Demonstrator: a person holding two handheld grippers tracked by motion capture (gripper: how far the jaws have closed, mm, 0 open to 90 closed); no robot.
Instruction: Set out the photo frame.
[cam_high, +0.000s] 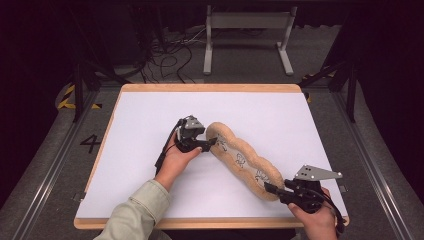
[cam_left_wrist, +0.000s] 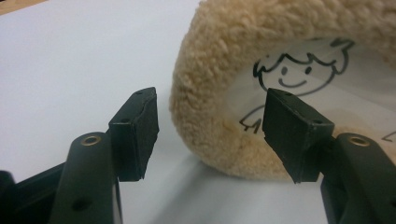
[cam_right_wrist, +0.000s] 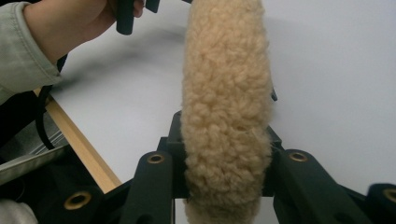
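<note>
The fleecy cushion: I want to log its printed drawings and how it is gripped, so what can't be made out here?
- Fleecy cushion, high view: the drawings on its white panel are too small to read.
- Left gripper view: one smiling figure shows; its lower part is hidden by the black pad.
- Right gripper view: the fleece covers the right hand-held gripper pads, so their contact faces are hidden.

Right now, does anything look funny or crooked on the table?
Nothing is spilled or broken. The fluffy tan insole with little cartoon drawings lies slanted across the white table. The right gripper pinches its near end between its jaws, tipping that end up on edge. The left gripper sits open at its far end, not gripping.
</note>
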